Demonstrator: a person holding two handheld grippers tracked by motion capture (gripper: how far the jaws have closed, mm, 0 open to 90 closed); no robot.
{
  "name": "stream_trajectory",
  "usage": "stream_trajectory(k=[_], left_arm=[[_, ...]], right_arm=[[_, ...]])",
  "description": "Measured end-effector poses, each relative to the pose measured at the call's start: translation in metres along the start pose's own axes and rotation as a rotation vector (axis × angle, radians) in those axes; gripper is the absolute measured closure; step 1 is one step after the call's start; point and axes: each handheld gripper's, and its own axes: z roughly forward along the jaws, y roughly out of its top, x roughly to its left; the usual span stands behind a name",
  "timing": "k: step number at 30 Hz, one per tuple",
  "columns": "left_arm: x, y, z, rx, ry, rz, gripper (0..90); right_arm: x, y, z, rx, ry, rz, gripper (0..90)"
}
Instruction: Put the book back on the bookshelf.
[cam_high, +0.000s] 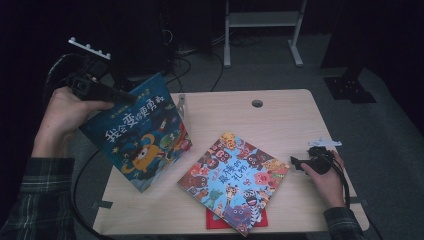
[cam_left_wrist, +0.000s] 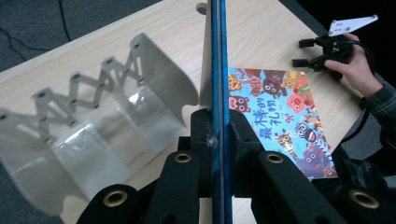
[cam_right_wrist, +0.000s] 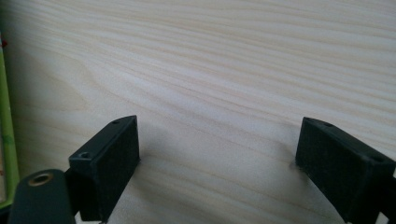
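Jaws of the left gripper (cam_high: 117, 95) are clamped tight on the top edge of a thin blue picture book with an orange monster on its cover (cam_high: 137, 135), which hangs lifted and tilted above the left end of the pale wooden table (cam_high: 280, 107). Seen from the left gripper view, that book (cam_left_wrist: 218, 70) runs edge-on straight up between the two black pads, which press on it from both sides. Just beyond it on the table stands a pale metal expanding book rack with criss-cross bars and curved dividers (cam_left_wrist: 93, 116), its slots open. A second, multicoloured picture book crowded with cartoon animals (cam_high: 234, 175) lies flat near the middle of the table, resting on a red book (cam_high: 214, 221) whose corner shows beneath it. At the right end, the right gripper (cam_high: 296, 162) rests low on the table, pointing toward the multicoloured book but apart from it; its jaws stand wide apart with bare wood between them.
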Motion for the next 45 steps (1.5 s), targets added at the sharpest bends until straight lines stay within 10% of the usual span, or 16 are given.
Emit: stream_trajectory(k=[29,45], left_arm=[[0.062,-0.064,-0.033,0.02,0.152,-0.212,82.9],[0.086,-0.058,-0.025,0.002,0.225,-0.3,82.9]], right_arm=[[0.0,0.0,0.0,0.0,-0.003,0.003,12.6],[0.0,0.0,0.0,0.0,-0.003,0.003,12.6]])
